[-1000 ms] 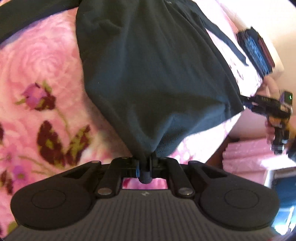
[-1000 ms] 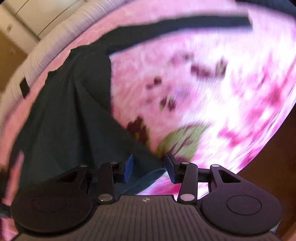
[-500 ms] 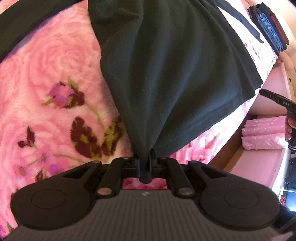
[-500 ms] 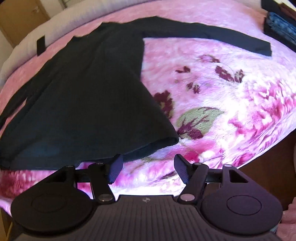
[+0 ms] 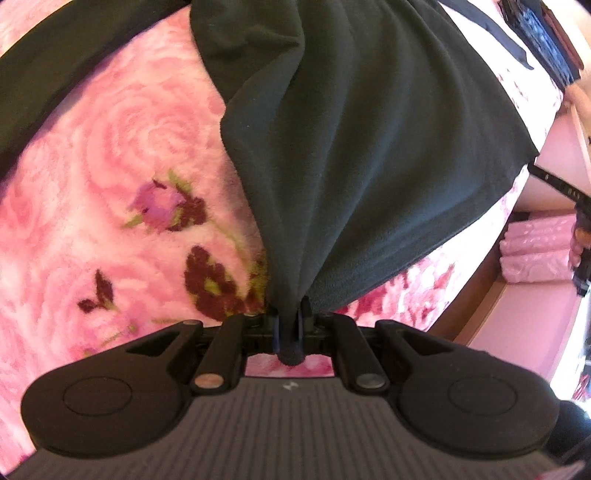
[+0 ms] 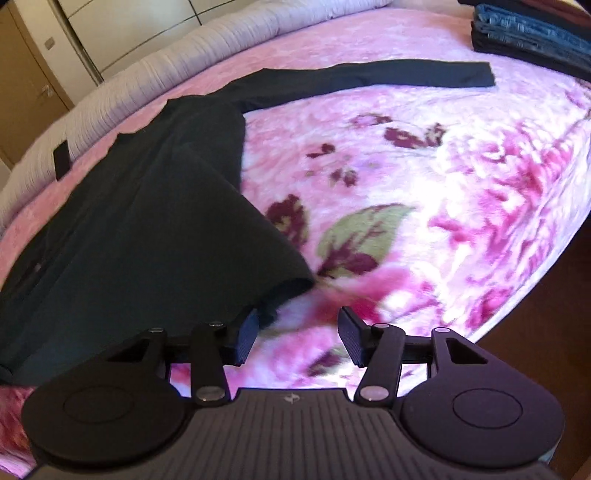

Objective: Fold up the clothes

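Now my left tool (image 5: 290,325) pinches the black shirt (image 5: 362,147) hem, bunched between its fingers.
My right tool (image 6: 297,338) gapes, holding nothing, the shirt's corner just ahead-left on the floral blanket (image 6: 424,192); folded clothes (image 6: 532,33) far ahead-right.

A shirt (image 6: 155,221) lies on the blanket (image 6: 424,192), folded clothes (image 6: 532,33) stacked behind its sleeve (image 6: 369,79).

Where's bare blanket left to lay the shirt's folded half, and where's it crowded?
Free: the wide pink blanket between the shirt body's right edge, its outstretched sleeve and the bed edge. Also a strip left of the body, below the other sleeve. Crowded: the far corner holds stacked clothes. Left gripper pinches the hem; right gripper is open.
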A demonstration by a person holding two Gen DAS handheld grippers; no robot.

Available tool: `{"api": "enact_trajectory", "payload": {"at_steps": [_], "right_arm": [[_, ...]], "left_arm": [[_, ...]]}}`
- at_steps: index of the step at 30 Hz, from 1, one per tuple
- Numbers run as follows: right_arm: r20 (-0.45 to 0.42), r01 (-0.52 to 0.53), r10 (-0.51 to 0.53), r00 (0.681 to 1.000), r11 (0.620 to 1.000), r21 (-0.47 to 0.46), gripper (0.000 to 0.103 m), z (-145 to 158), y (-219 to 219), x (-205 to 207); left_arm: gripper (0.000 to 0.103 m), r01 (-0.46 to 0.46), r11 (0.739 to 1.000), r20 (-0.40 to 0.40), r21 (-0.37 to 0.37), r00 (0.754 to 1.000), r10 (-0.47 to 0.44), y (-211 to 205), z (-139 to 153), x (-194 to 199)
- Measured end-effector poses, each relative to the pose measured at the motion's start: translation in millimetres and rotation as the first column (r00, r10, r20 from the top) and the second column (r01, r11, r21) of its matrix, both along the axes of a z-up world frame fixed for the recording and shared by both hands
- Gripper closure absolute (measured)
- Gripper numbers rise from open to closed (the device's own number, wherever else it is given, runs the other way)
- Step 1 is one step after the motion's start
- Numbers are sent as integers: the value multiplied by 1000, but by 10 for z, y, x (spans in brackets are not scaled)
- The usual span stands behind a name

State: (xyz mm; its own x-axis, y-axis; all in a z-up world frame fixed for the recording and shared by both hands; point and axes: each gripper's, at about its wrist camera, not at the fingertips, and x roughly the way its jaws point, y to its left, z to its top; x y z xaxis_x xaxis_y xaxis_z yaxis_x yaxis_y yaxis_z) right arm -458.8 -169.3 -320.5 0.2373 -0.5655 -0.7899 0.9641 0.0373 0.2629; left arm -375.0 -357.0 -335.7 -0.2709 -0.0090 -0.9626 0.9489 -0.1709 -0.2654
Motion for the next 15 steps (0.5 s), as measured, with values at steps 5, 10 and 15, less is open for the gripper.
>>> {"api": "enact_trajectory", "payload": {"at_steps": [5, 10, 15], "right_arm": [[-35, -19, 17, 999, 999, -46, 59, -14, -84, 81], [-279, -126, 98, 955, 989, -83, 93, 160, 34, 246], [-508, -237, 159, 847, 967, -92, 96, 334, 151, 412]], "left_arm": [[97, 9, 1000, 8, 6, 1000, -9, -10, -17, 6], [97, 9, 1000, -4, 19, 1000, -9, -2, 27, 0], [97, 44, 999, -42, 30, 998, -43, 72, 97, -109]]}}
